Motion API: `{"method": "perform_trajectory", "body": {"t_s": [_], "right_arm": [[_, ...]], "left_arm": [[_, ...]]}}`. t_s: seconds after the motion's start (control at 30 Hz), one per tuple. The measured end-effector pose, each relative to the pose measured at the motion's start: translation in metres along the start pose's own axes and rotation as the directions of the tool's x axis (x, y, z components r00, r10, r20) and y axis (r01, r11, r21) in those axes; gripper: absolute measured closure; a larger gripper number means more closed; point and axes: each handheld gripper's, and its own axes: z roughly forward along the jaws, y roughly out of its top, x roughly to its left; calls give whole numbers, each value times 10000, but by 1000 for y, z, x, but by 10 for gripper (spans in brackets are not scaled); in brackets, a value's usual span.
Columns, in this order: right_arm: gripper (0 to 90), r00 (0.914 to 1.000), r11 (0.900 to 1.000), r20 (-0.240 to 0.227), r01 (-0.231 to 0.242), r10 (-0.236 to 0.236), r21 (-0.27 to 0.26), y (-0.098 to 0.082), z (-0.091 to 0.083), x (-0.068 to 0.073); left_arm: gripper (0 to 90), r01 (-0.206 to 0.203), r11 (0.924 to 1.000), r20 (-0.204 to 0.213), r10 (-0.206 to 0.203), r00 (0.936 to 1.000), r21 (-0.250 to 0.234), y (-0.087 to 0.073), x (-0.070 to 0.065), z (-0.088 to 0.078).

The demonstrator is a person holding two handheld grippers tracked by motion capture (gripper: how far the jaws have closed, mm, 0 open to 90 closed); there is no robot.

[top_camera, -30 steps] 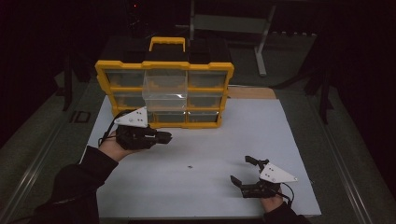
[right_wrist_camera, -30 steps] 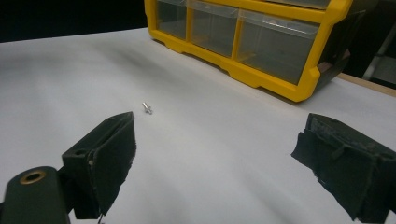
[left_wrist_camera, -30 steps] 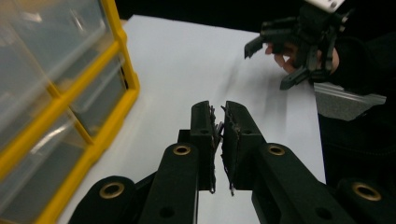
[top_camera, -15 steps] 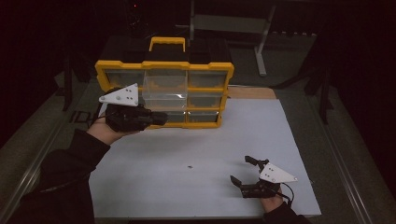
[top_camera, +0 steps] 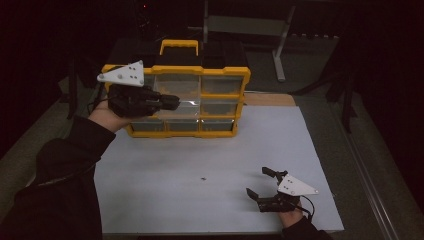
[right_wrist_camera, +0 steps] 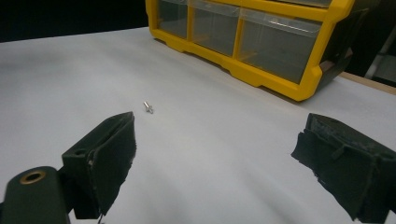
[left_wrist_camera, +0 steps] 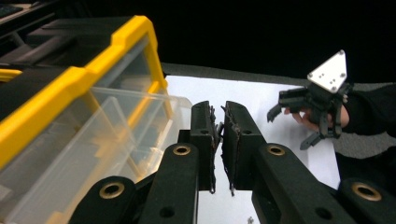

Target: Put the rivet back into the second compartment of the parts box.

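Left gripper (top_camera: 170, 101) jaws closed, empty, beside the organiser's (top_camera: 220, 70) pulled-out clear drawer (left_wrist_camera: 107, 135); right gripper (top_camera: 260, 182) jaws wide.

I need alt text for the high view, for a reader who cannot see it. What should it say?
A person's left gripper, jaws shut, is held in front of a yellow drawer organizer where a clear drawer sticks out. The right gripper rests open near the front of the white table sheet, with a small screw lying between.
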Motion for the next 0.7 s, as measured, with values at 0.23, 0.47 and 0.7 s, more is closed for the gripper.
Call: {"method": "perform_trajectory", "body": {"t_s": [0.23, 0.47, 0.7], "right_arm": [[105, 10000, 10000, -20, 4, -4, -9, 0, 0, 0], [105, 10000, 10000, -36, 6, -6, -10, 0, 0, 0], [105, 10000, 10000, -40, 8, -8, -7, 0, 0, 0]], "left_arm": [[817, 218, 9996, -432, -226, 9988, -178, 11, 19, -5], [817, 666, 9946, -968, -742, 9925, -792, 16, 32, -8], [816, 1489, 9847, -1258, -1596, 9791, -904, 13, 40, 3]]}}
